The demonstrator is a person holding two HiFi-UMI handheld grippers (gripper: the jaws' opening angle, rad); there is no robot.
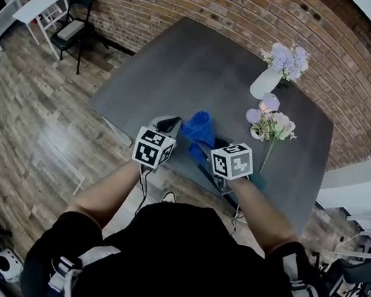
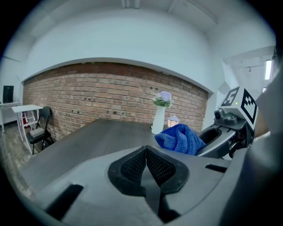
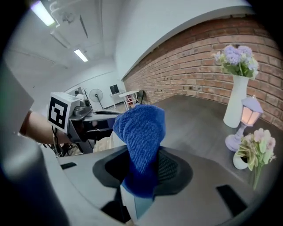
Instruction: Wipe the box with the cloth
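My right gripper (image 3: 148,174) is shut on a blue cloth (image 3: 140,137), which bunches up above the jaws. In the head view the cloth (image 1: 199,127) hangs over the near part of the dark grey table (image 1: 181,65), just ahead of my right gripper (image 1: 204,145). Close to its left, my left gripper (image 1: 169,124) is held level with it. The left gripper (image 2: 146,153) is shut with nothing between its jaws, and the cloth (image 2: 179,138) shows to its right. I cannot make out a box in any view.
A white vase of purple flowers (image 1: 272,74) stands at the table's far right, with a small lamp (image 1: 266,105) and a little pot of pale flowers (image 1: 271,127) beside it. A black chair (image 1: 73,24) and a white desk (image 1: 42,4) stand on the wood floor to the left.
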